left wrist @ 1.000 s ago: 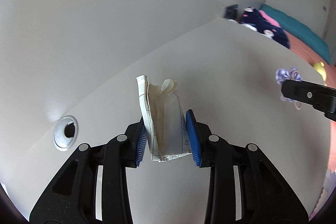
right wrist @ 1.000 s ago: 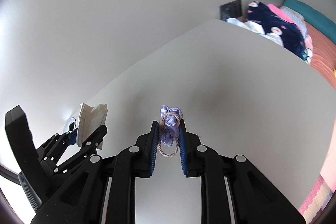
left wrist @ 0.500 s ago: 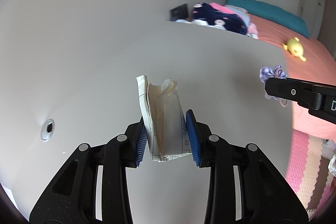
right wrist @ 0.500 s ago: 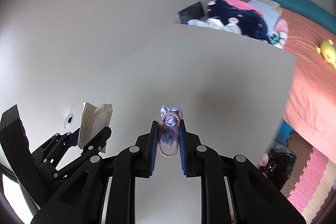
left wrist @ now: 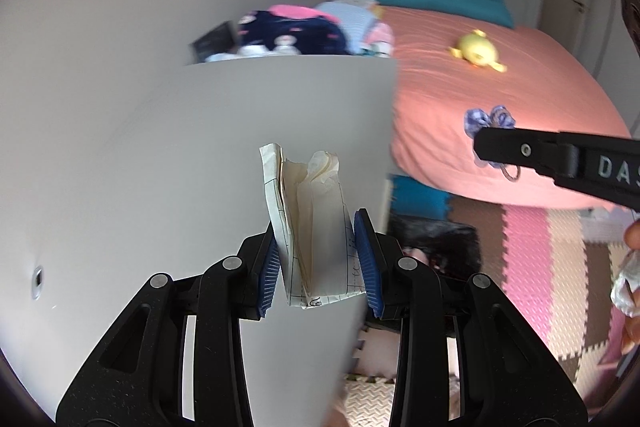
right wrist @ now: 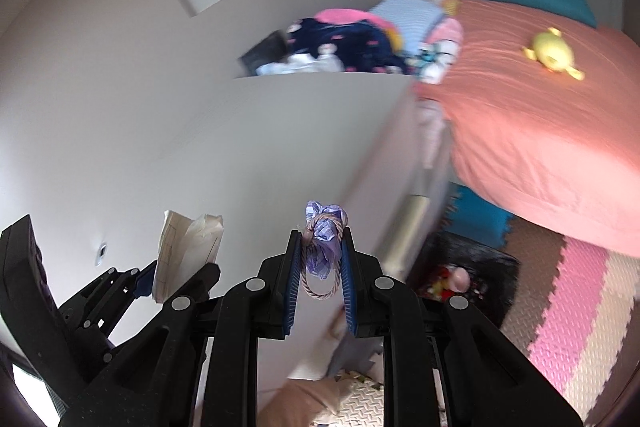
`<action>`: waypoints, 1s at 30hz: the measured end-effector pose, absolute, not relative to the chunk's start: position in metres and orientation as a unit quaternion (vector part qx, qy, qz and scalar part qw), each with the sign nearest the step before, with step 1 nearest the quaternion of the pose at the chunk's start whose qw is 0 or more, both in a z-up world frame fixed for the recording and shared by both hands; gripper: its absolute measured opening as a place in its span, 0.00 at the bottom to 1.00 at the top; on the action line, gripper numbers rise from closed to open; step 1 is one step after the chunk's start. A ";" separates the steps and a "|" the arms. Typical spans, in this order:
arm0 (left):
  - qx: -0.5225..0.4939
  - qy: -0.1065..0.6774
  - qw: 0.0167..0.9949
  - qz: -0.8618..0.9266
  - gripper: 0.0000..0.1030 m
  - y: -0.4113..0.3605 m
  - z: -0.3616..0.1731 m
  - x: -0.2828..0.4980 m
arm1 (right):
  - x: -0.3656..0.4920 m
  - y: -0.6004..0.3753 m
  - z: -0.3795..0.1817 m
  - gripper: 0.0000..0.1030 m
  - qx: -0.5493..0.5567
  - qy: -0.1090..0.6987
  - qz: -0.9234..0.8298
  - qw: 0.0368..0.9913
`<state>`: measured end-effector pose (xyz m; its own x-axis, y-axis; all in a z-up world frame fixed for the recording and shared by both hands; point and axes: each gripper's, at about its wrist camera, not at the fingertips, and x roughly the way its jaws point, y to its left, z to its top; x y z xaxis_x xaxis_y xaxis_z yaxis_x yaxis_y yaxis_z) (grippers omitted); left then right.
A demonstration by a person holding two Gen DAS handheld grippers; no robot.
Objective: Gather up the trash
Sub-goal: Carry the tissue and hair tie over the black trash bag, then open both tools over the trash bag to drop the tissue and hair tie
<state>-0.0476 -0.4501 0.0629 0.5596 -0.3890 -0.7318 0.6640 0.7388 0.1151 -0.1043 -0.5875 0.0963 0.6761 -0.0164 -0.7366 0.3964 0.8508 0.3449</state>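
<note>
My left gripper (left wrist: 316, 255) is shut on a folded wad of white paper and tissue (left wrist: 310, 223), held upright above the white desk (left wrist: 160, 167) near its right edge. It also shows in the right wrist view (right wrist: 188, 251). My right gripper (right wrist: 320, 267) is shut on a purple checked wrapper tied with a cord loop (right wrist: 322, 247); the wrapper also shows in the left wrist view (left wrist: 490, 119) at the tip of the right gripper's finger (left wrist: 552, 159). Both grippers hang in the air near the desk's right edge.
A black trash bag (right wrist: 464, 275) lies on the floor beside the desk; it also shows in the left wrist view (left wrist: 436, 247). A bed with a coral sheet (left wrist: 500, 99) and a yellow toy (left wrist: 476, 53) stands to the right. Clothes (left wrist: 296, 35) are piled behind the desk. Pink and brown foam mats (right wrist: 568, 307) cover the floor.
Both grippers have swung right with their loads still held. The view has moved from the desk top toward its right edge, the bed, the floor mats and the black bag.
</note>
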 end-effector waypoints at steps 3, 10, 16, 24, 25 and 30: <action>0.206 0.359 0.848 -0.332 0.34 -0.477 0.054 -0.067 | -0.127 -0.615 0.086 0.20 0.260 0.385 -0.143 0.874; 0.242 0.370 0.810 -0.386 0.38 -0.536 0.029 -0.104 | -0.167 -0.669 0.055 0.20 0.292 0.395 -0.200 0.847; 0.292 0.338 0.811 -0.377 0.94 -0.555 0.015 -0.120 | -0.192 -0.711 0.038 0.98 0.319 0.386 -0.267 0.823; 0.278 0.357 0.813 -0.365 0.94 -0.546 0.014 -0.110 | -0.210 -0.726 0.024 0.98 0.335 0.380 -0.292 0.811; 0.280 0.355 0.814 -0.365 0.94 -0.545 0.014 -0.110 | -0.210 -0.726 0.024 0.98 0.334 0.380 -0.291 0.812; 0.276 0.354 0.816 -0.366 0.94 -0.539 0.016 -0.111 | -0.204 -0.714 0.026 0.98 0.326 0.382 -0.289 0.815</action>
<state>-0.1111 -0.5390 0.0164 0.4825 -0.4014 -0.7785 0.7917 0.5801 0.1916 -0.2039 -0.7144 0.0265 0.5404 -0.2223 -0.8115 0.7211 0.6194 0.3105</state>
